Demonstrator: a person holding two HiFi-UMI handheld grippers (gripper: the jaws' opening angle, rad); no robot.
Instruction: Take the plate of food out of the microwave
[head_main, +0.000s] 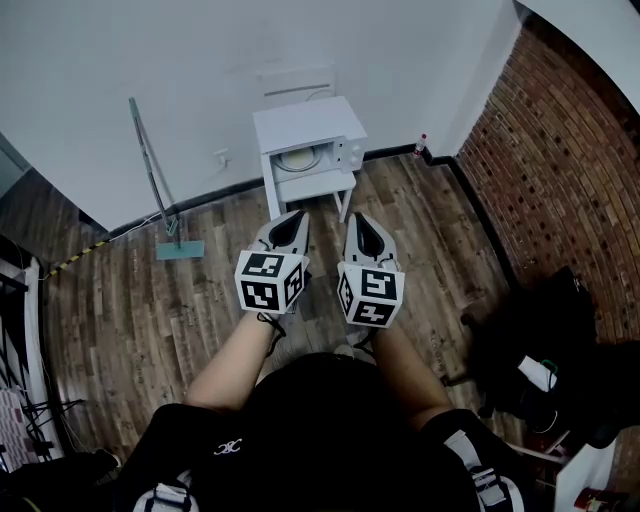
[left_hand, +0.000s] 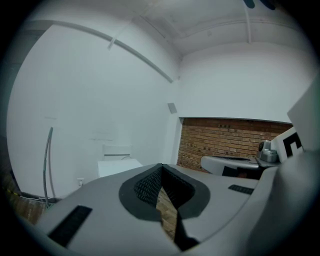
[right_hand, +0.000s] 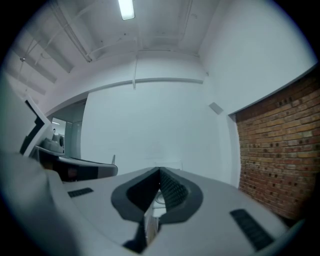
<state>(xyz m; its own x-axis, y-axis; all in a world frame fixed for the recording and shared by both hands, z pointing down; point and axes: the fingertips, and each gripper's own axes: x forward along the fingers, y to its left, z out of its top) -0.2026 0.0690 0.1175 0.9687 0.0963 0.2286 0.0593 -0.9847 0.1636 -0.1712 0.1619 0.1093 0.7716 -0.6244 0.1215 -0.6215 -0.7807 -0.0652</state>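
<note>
1. While you stand well back from the microwave (head_main: 320, 125), none of the task is done. The plate of food (head_main: 297, 159) sits inside the cavity, on the white stand (head_main: 269, 198) against the far wall, with bare wood floor (head_main: 130, 300) between you and it
2. The door is judged already open, since the plate shows plainly at the front. How it is hinged can't be made out from the head view
3. Your left gripper (head_main: 297, 218) has its jaws closed tip to tip and holds nothing. In the left gripper view (left_hand: 161, 167) only floor shows through the slit below the tips
4. Your right gripper (head_main: 358, 217) is the same: jaws together and empty, pointed towards the microwave in the right gripper view (right_hand: 160, 172)
5. What's left is everything. You still have to close the gap, part the jaws, take the plate by its rim and draw it out level
6. No brand or text can be read. The marker cubes (head_main: 268, 282) carry only black-and-white square patterns. The small white logo (head_main: 228, 447) on your dark shirt and the microwave's control panel (head_main: 350, 152) are too small to read
7. Off-task items are a mop (head_main: 160, 190) leaning on the wall to the left and a small bottle (head_main: 421, 146) by the brick corner
</note>
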